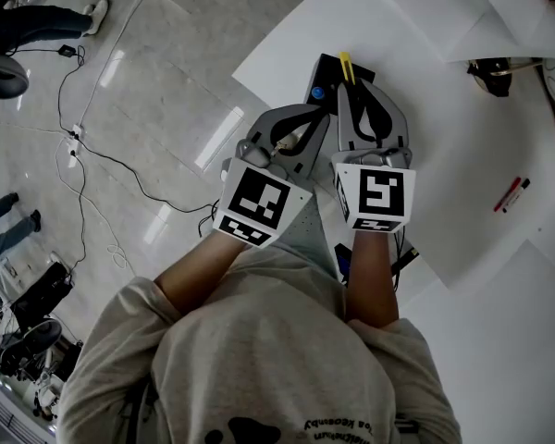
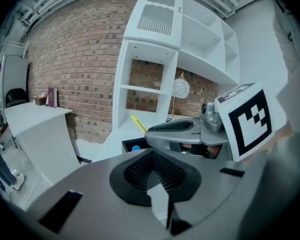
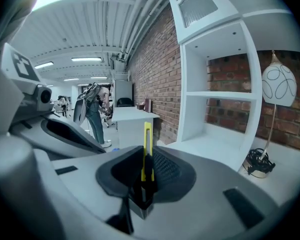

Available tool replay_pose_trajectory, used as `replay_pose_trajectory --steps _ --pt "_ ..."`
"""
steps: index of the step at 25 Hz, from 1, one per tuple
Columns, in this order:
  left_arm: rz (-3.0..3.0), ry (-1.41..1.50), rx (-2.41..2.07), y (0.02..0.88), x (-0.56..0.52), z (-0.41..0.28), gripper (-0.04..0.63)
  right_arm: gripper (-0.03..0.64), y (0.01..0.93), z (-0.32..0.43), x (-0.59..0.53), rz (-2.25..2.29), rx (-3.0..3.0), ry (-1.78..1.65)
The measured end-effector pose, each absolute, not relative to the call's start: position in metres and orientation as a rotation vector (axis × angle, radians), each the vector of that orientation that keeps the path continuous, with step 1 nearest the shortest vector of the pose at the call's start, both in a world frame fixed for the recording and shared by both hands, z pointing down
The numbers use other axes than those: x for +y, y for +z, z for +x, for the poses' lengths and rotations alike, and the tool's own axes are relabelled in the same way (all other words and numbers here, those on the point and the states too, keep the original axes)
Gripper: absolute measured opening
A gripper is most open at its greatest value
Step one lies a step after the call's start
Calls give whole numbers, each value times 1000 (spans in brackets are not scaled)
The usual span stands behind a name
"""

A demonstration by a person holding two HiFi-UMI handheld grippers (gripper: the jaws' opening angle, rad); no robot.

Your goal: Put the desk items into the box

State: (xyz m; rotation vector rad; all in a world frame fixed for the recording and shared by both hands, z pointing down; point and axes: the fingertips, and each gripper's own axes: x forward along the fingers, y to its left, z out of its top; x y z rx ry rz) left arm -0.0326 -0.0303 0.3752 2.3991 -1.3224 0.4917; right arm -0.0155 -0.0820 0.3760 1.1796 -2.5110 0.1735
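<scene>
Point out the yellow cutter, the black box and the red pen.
yellow cutter (image 3: 147,144): right gripper view, on its yellow body.
black box (image 1: 328,68): head view, on its dark wall.
red pen (image 1: 507,195): head view, middle of barrel.

glossy floor, matt wht desk

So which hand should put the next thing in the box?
The right. The right gripper is clamped on the yellow cutter, whose tip is at the black box. The left gripper is beside it, holding nothing.
</scene>
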Motion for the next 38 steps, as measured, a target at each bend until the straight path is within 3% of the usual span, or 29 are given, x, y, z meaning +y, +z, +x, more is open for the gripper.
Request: replay_pose_trajectory --steps 31,38 --pt "2385 485 -1350 370 -30 -39 8 95 395 -25 -74 976 -2341 299" --pt "2413 470 -1351 357 -33 -35 8 28 370 -18 -76 1076 -2396 280"
